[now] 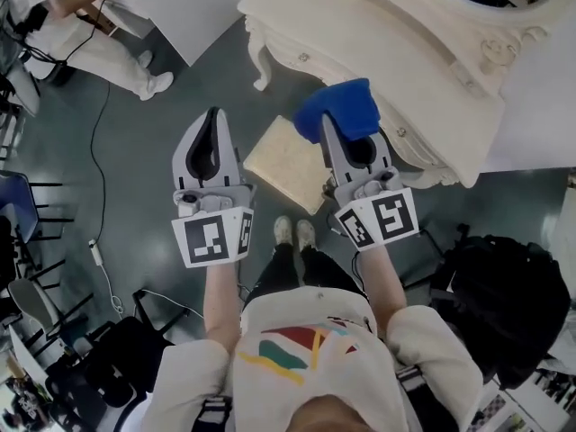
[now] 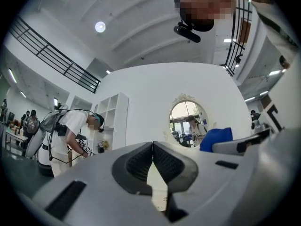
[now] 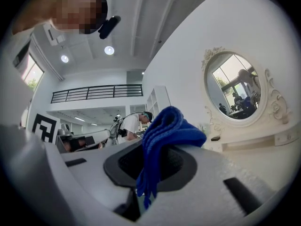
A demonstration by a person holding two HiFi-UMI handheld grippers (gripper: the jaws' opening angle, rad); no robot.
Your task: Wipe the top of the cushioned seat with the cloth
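Note:
The cushioned seat [image 1: 281,162] is a cream square stool on the grey floor, just ahead of the person's feet and between the two grippers in the head view. My right gripper [image 1: 328,124] is shut on a blue cloth [image 1: 342,108], which bunches over its tips and hangs above the seat's right corner. In the right gripper view the cloth [image 3: 164,131] droops down between the jaws of the right gripper [image 3: 157,157]. My left gripper [image 1: 213,115] is held left of the seat. Its jaws meet with nothing in them, as the left gripper view [image 2: 153,145] shows. Both grippers are raised, off the seat.
A white carved dressing table [image 1: 423,52] with an oval mirror [image 3: 235,88] stands right behind the seat. Another person [image 1: 99,34] bends over at the far left. A black bag [image 1: 504,304] lies at right, chairs [image 1: 27,232] and a cable [image 1: 99,151] at left.

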